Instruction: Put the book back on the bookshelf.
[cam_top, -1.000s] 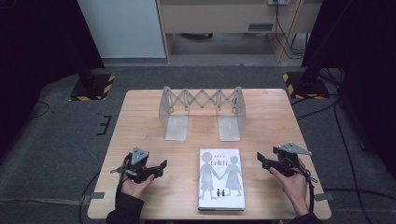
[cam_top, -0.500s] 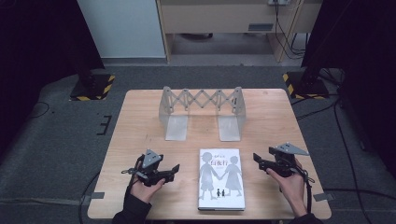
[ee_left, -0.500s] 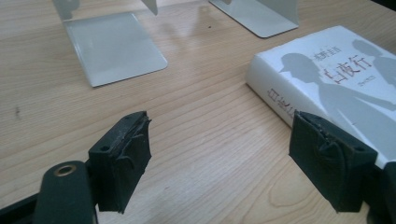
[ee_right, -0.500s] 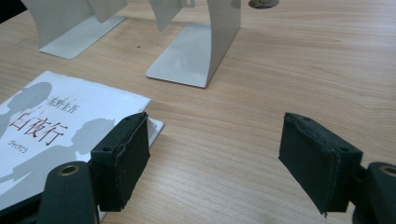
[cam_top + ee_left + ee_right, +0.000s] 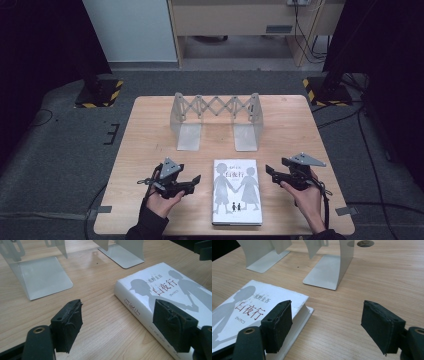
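My left gripper (image 5: 192,182), jaws unclenched but just narrowing on nothing, has slid rightward toward the book (image 5: 237,191) at lower centre; my right gripper (image 5: 270,172) waits released.

— What's lying between the fingers (image 5: 68,325)?
— Bare wood-grain table (image 5: 150,150), looking matt. Beside them, a paper-covered book (image 5: 160,287), smooth.
— Beyond the fingertips?
— Brushed grey metal bookends (image 5: 217,120), faintly shining. The pads themselves are looking rough, black.
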### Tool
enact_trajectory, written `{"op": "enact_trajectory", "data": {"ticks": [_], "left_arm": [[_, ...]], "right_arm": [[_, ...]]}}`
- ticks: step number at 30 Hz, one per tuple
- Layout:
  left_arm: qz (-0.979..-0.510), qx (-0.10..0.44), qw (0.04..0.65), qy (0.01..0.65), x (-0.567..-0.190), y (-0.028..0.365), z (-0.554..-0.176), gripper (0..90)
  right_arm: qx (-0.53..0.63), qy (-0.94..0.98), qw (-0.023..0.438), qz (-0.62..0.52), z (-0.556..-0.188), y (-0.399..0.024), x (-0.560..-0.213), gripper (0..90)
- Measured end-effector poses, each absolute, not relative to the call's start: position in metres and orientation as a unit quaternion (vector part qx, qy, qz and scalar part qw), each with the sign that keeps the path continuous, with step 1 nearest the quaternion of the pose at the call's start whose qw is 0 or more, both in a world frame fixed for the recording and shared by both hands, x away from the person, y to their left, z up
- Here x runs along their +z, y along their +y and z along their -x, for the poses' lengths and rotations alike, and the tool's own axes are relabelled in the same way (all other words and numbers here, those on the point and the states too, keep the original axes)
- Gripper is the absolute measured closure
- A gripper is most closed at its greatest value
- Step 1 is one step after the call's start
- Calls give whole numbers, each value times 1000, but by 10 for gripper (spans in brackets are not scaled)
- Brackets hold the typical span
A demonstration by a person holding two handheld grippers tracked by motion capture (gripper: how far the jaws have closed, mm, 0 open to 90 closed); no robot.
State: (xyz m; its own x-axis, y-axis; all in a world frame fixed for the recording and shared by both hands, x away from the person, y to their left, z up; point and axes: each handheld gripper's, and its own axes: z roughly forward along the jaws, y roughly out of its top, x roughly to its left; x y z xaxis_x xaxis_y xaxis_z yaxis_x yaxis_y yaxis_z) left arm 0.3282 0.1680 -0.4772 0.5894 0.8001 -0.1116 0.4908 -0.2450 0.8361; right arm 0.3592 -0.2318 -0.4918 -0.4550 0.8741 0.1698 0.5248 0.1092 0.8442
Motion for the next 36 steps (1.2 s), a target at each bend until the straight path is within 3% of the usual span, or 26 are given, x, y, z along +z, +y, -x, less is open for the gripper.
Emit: {"op": "enact_trajectory", "data": {"ticks": [8, 23, 36], "left_arm": [[-779, 172, 446, 405, -472, 149, -327, 211], [-792, 171, 445, 381, -495, 137, -322, 173], [-813, 134, 437, 361, -509, 121, -320, 156]], "right_arm": [[462, 724, 188, -476, -357, -226, -489, 248], [455, 746, 164, -458, -352, -209, -502, 250], [450, 760, 135, -449, -347, -196, -512, 259]]}}
